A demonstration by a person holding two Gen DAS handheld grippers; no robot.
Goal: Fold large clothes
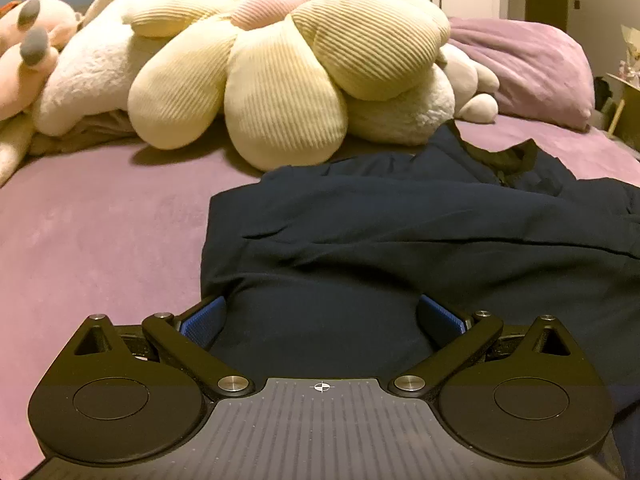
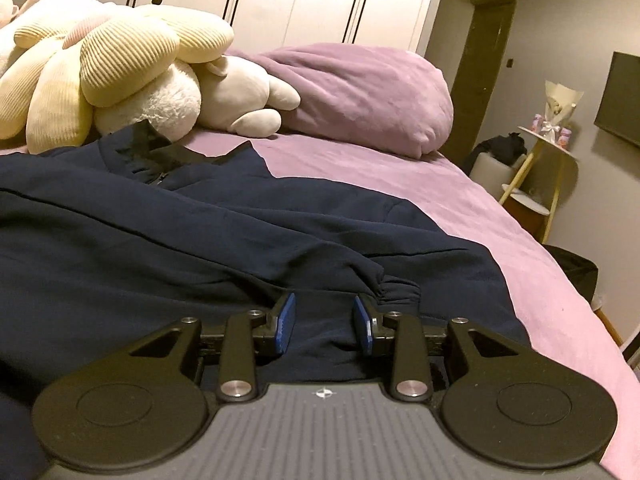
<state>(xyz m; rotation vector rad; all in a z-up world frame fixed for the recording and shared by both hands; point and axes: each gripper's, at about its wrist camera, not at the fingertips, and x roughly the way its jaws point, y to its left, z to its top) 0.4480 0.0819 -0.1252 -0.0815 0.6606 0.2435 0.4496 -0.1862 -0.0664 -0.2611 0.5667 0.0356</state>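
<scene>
Purple bedding (image 1: pixel 100 220) was seen beneath a navy jacket (image 1: pixel 400 232) spread across the bed, just in front of a flower-shaped cushion (image 1: pixel 280 80). The left gripper (image 1: pixel 320 316) was held over the near hem with its fingers (image 1: pixel 202 322) spread wide and nothing pinched, while the right gripper (image 2: pixel 324 320) was held part-open over cloth near the gathered cuff (image 2: pixel 396 292), nothing visibly grasped. The fabric was judged soft, limp and light, best taken at hem corners or cuff.

Matt navy cloth on the jacket (image 1: pixel 400 232); ribbed plush on the flower cushion (image 1: pixel 288 68) (corduroy-like); soft matt lilac sheet over the bed (image 1: pixel 100 220); ridged blue pads (image 2: pixel 286 322).
</scene>
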